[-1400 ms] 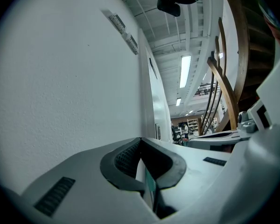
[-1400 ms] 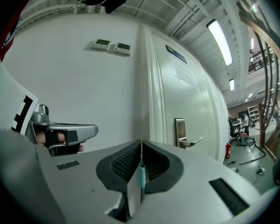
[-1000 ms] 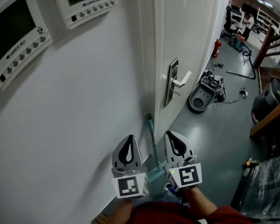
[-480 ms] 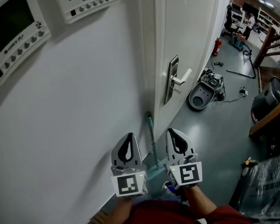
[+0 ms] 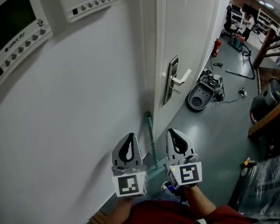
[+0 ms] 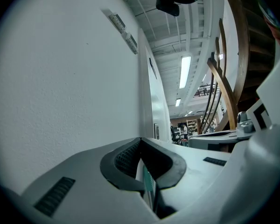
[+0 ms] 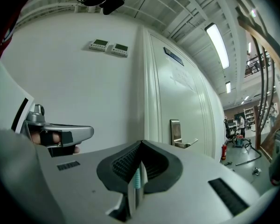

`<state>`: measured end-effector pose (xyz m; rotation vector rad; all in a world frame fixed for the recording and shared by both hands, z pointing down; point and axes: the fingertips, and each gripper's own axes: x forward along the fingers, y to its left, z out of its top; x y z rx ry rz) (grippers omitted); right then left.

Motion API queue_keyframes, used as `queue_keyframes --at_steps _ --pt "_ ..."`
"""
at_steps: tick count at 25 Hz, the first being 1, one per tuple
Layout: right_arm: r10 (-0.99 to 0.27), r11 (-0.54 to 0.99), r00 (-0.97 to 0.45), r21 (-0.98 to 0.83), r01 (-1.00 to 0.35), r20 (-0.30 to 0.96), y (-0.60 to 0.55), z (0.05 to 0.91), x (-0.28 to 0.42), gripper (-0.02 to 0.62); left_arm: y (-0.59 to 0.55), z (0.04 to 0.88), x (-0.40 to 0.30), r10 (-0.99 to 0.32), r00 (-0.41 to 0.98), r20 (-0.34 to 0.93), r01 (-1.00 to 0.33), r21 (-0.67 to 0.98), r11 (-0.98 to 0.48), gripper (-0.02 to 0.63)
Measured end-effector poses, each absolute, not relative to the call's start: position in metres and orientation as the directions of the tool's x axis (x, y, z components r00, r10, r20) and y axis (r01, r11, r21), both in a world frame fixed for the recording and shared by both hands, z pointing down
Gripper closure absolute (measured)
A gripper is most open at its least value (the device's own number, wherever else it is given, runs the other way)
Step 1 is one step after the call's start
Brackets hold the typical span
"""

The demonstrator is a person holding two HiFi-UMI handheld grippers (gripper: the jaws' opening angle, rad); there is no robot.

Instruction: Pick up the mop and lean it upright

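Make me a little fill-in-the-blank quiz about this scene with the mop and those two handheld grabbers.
1. In the head view, the mop leans upright ___ the left gripper and the right gripper.
2. The fingers of both grippers are ___, with nothing held.
3. High on the white wall hang ___ control panels.

Missing words: between; closed; two.
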<state>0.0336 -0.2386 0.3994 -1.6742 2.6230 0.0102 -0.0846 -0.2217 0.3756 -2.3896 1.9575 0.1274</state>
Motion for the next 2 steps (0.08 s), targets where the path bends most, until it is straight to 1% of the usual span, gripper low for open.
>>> queue_keyframes --at_steps 2 --pt "-0.908 0.419 -0.418 -0.007 -0.908 -0.025 -0.2387 0.4 0.0342 0.578 -0.2217 0.3759 -0.0844 -0.976 0.196 -0.094 -0.98 0.015 -0.198 0.592"
